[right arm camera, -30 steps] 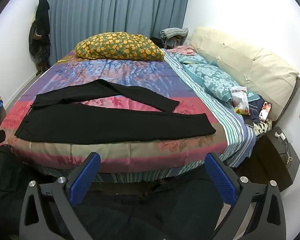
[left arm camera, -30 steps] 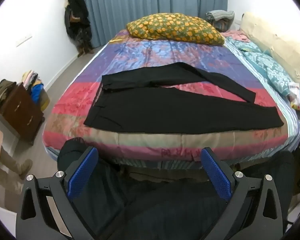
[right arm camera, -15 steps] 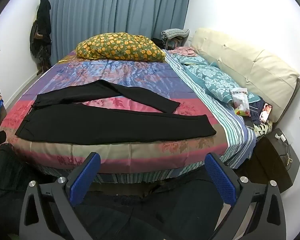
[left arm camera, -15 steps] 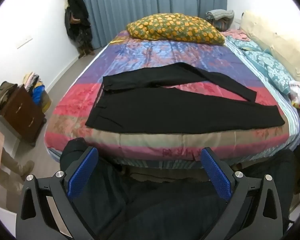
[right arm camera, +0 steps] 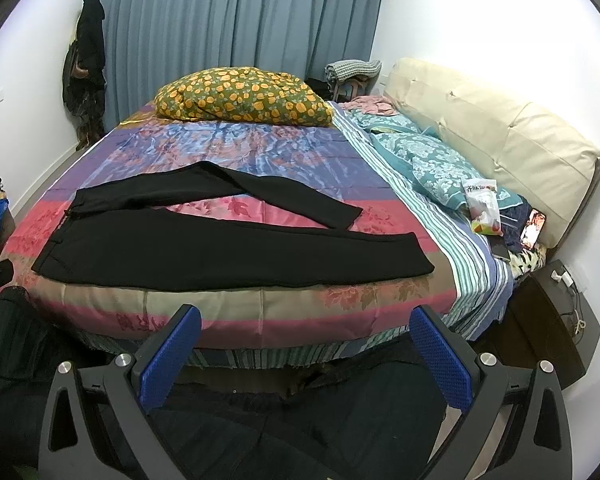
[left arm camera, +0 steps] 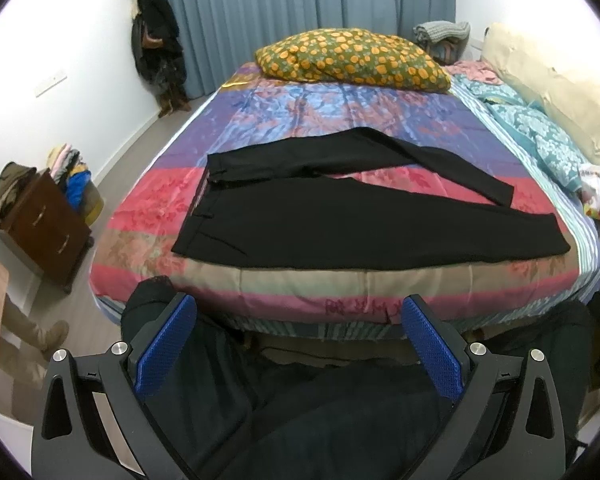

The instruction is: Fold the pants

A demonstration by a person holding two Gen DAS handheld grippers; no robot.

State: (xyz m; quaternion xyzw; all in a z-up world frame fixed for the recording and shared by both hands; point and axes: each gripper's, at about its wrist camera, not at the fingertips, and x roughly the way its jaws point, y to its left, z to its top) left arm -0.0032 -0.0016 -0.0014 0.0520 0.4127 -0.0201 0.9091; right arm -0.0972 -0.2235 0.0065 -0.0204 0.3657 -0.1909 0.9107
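Since a second ago, little has moved: both views have crept very slightly closer to the bed, the pants lying as they did.

Nearest: left gripper (left arm camera: 298,344), blue pads spread wide, nothing between them. Right gripper (right arm camera: 306,354) likewise wide open and empty. Both hang off the near edge of the bed (left arm camera: 340,280), over dark fabric below, apparently the person's clothing.

Beyond: black pants (left arm camera: 340,224) spread flat on the patchwork quilt, close along the bed's near edge. Long axis runs side to side, across the line of both sets of fingers. Waistband (left arm camera: 198,208) toward the bed's left edge; near leg's hem (right arm camera: 540,252) toward the right. Far leg (right arm camera: 260,188) angles away, its hem short of the near leg's, a wedge of quilt showing between them.

Judgement: left gripper sits nearer the waistband, right nearer the hems; the far leg probably needs bringing over the near one first.

Farthest: orange-flowered pillow (left arm camera: 352,58) at the bed's far edge, blue curtains (right arm camera: 236,16) behind.
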